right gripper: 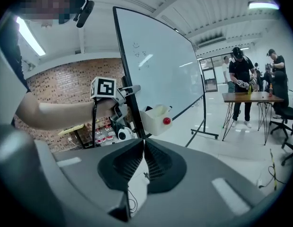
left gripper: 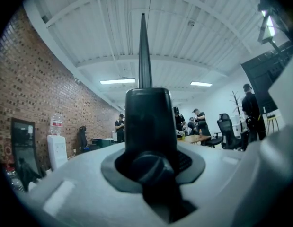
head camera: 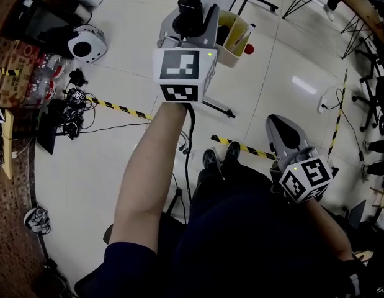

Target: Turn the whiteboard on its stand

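- Black frame edge of the whiteboard [left gripper: 145, 56] sits pinched in the left hand-held gripper [head camera: 193, 14], whose jaws are nearly closed on it. The board stands upright on its stand [right gripper: 208, 135].
- That hold is on a thin edge only. I judge a fast swing could let the pads slide off the frame.
- Right hand-held gripper [right gripper: 144, 143] hangs low by the person's side, jaws together on nothing (so nothing steadies the far side).
- A pale tray [head camera: 232, 33] hangs on the board with a red-capped item [head camera: 248, 48]. A jerk could tip things out.
- Loose cable [head camera: 117, 128] lies on the floor near the stand. A foot turning over it might snag.
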`<move>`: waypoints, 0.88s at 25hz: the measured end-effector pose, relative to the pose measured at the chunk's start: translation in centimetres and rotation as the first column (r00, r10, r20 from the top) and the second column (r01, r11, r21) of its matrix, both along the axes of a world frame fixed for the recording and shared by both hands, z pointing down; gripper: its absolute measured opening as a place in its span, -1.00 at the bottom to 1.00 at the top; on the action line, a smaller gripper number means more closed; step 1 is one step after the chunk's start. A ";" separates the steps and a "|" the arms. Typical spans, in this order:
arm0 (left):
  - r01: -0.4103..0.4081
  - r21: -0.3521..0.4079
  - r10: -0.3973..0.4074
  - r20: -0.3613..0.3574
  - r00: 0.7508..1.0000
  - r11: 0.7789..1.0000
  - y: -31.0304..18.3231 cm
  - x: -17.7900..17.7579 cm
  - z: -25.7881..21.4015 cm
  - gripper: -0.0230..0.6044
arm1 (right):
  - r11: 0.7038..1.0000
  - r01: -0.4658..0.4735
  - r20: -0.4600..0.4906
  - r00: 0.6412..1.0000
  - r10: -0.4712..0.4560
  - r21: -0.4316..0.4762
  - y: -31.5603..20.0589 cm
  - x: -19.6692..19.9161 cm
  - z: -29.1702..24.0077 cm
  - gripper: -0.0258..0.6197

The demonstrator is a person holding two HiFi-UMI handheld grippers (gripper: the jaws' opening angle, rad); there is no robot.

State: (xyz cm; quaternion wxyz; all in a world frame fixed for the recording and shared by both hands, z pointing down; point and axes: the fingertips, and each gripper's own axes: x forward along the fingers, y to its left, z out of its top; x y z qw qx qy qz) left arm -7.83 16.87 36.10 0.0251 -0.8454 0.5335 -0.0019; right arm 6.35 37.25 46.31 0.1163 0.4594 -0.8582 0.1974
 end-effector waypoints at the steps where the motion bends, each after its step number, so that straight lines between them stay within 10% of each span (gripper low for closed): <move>1: 0.002 0.008 -0.002 0.003 1.000 1.000 0.5 0.1 0.0 -0.50 | 1.000 0.007 -0.003 1.000 -0.007 0.010 0.1 -0.5 -0.3 -0.87; 22: 0.002 0.084 0.000 -0.022 1.000 0.996 9.8 1.6 0.4 -0.51 | 0.999 -0.019 0.054 0.998 0.017 0.036 2.2 1.8 0.3 -0.87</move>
